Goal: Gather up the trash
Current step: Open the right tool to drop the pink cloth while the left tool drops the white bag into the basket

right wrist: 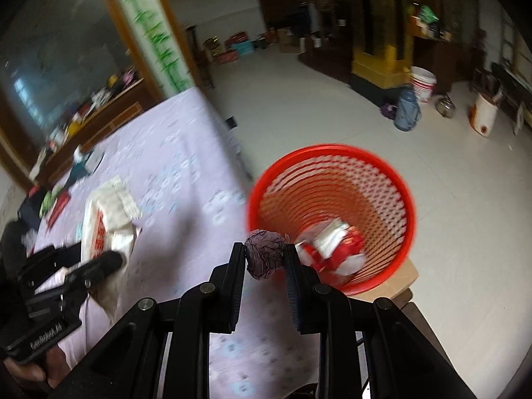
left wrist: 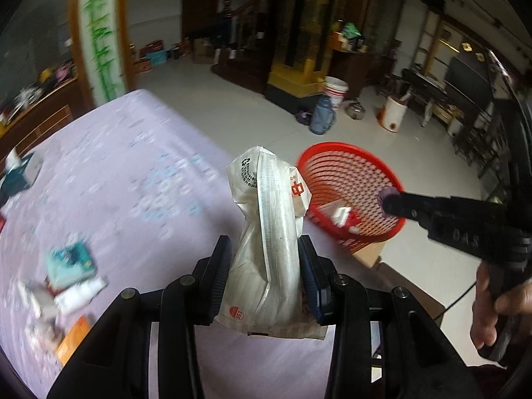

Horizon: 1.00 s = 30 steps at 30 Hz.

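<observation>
Both tools are loaded and near the red mesh basket point(right wrist: 332, 212), which stands on a small cardboard box point(right wrist: 395, 282) just beside the edge of the counter point(left wrist: 109, 173) with its pale lilac patterned cloth. The left tool point(left wrist: 265, 272) is clamped on a white crumpled paper bag point(left wrist: 269, 232) with red print, held upright between its two pads above the counter's edge and not yet over the basket. The right tool point(right wrist: 265, 257) is closed on a small purplish crumpled paper ball point(right wrist: 264, 254), held at the basket's near rim; in the left wrist view that ball point(left wrist: 387, 196) sits right over the basket's opening. Inside the basket one red-and-white wrapper point(right wrist: 332, 246) already lies at the bottom, so some collecting appears done. As a judgement, the task is somewhere in the middle: two pieces are about to go in, the ball first. More litter remains on the counter: a teal packet point(left wrist: 71, 261), white scraps point(left wrist: 79, 294), an orange card point(left wrist: 73, 339) and, farther back, a white and teal box point(left wrist: 20, 173). Those are blurred, so what each is cannot be told exactly.
</observation>
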### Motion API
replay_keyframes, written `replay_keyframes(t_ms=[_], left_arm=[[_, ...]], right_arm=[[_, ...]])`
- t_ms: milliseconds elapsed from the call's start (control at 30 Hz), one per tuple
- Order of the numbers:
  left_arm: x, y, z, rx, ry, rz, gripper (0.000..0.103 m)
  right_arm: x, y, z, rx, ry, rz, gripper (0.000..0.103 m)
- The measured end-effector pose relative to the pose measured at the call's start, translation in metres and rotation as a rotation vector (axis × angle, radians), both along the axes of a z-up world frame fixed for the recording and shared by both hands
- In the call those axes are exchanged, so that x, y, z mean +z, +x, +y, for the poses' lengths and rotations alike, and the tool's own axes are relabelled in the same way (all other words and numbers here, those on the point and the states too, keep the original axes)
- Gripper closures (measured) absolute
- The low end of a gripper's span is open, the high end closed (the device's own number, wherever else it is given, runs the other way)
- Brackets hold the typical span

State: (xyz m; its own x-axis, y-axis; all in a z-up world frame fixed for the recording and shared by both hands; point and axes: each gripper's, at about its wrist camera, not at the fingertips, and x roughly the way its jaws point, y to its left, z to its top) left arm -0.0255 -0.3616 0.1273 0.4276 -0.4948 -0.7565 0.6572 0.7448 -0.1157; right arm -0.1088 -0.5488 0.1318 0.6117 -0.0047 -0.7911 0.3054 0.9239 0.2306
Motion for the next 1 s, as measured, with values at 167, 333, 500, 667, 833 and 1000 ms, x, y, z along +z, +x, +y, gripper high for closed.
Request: replay_keyframes(t_ms=[167, 333, 500, 667, 833, 1000], left_arm=[[0.003, 0.008, -0.045, -0.072, -0.031, 0.045, 0.064], [-0.001, 0.019, -0.089, -0.106, -0.037, 0.079, 0.063], [-0.011, 0.027, -0.126, -0.124, -0.008, 0.078, 0.063], [-0.016, 0.032, -0.148, -0.137, 0.003, 0.075, 0.056], [-0.012, 0.034, -0.14, -0.119, -0.013, 0.078, 0.052], [-0.004, 0.024, -0.119, -0.086, 0.001, 0.037, 0.051]], right_arm=[[0.006, -0.003, -0.048, -0.076, 0.061, -0.024, 0.077], [0.005, 0.001, -0.08, -0.106, 0.088, -0.015, 0.077], [0.001, 0.013, -0.099, -0.115, 0.102, -0.004, 0.076], [0.002, 0.024, -0.115, -0.134, 0.124, -0.013, 0.051], [0.011, 0.024, -0.119, -0.151, 0.088, -0.029, 0.049], [0.014, 0.018, -0.101, -0.133, 0.034, -0.027, 0.044]])
